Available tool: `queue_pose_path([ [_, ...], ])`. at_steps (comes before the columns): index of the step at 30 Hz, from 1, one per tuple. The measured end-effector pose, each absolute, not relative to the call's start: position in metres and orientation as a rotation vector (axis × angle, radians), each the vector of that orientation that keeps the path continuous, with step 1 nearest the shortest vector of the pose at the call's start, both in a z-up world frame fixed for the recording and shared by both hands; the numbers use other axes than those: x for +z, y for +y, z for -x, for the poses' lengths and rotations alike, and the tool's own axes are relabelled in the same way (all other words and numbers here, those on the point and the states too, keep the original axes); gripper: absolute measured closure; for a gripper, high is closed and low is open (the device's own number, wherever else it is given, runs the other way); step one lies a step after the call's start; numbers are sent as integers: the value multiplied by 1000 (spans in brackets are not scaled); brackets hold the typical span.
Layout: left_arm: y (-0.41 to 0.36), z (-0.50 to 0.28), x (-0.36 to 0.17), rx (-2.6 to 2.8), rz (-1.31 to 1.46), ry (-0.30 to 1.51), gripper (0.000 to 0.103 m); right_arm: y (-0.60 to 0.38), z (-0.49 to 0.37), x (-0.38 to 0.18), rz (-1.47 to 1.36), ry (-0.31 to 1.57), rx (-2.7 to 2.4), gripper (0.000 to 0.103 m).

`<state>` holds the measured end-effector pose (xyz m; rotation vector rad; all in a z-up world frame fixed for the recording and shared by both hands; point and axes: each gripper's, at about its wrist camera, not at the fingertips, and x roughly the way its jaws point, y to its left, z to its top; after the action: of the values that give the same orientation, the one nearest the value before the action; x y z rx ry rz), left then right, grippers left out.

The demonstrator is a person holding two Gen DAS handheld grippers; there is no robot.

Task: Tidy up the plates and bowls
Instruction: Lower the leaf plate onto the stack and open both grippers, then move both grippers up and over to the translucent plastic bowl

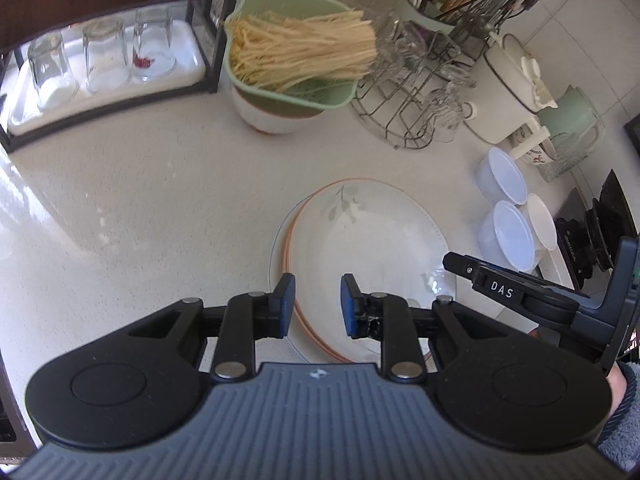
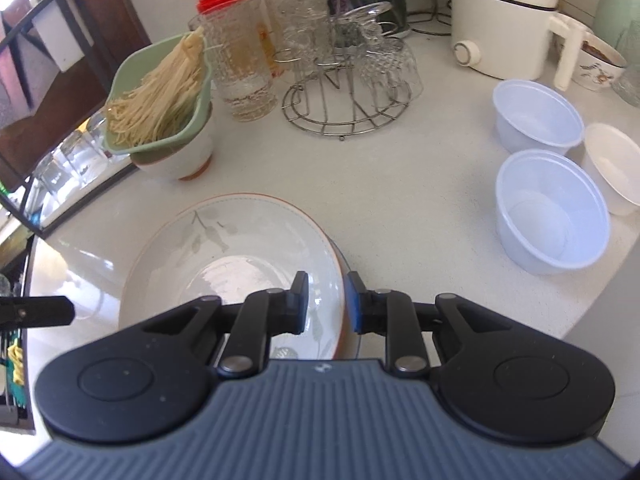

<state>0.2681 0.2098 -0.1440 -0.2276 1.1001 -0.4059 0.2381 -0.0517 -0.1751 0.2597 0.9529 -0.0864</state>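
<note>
Left tool (image 1: 318, 306): nearest item in its own view. Jaws a narrow gap apart, straddling the left rim of the plate stack (image 1: 372, 232), one pad outside the rim and one over the inner wall. I cannot tell whether the pads actually press.

Right tool (image 2: 327, 304): jaws drawn close and clamped on the right rim of the same stack, outer pad against the stacked edges.

Plate stack: several orange-rimmed plates with a grey leaf print, on what looks like a clear glass plate. Location: near middle of the bench (image 1: 140, 208), between my two tools.

Plastic bowls (image 2: 552, 216): three, loose and unstacked, right of the plates and well apart from them, near the bench's right edge.

White bowl (image 2: 180, 156): far left, carrying a green strainer (image 2: 160, 108) full of noodles. Not free to move.

Wire rack (image 2: 344, 92): far middle, holding glasses.

Step in hand, as I judge it: a two-sided hold on the plate stack, for carrying it as one unit. Bowls not yet dealt with.

Next move calls for: both hands level and matched in pace, since a tilt could slide the upper plates off the glass one. A firm left grip needs confirming first.
</note>
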Motion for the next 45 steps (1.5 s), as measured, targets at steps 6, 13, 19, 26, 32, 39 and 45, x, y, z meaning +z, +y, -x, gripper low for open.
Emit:
queue_pose_path([
  [6, 214, -258, -121, -421, 228, 1038, 76, -49, -228, -152, -282, 914, -96, 79],
  [13, 225, -244, -86, -427, 243, 953, 76, -38, -216, -102, -324, 809, -53, 78],
  [19, 234, -227, -57, -427, 231, 876, 76, -24, -205, -70, -308, 722, -5, 78],
  [26, 239, -213, -44, -437, 239, 845, 76, -10, -189, -50, -296, 682, 16, 78],
  [32, 236, -201, -44, -446, 257, 848, 76, -8, -176, -43, -277, 674, 15, 78],
  [39, 236, -189, -48, -431, 289, 868, 76, -9, -164, -41, -274, 670, 15, 78],
  [45, 210, -192, -49, -386, 271, 867, 76, -35, -159, -41, -262, 664, 60, 79],
])
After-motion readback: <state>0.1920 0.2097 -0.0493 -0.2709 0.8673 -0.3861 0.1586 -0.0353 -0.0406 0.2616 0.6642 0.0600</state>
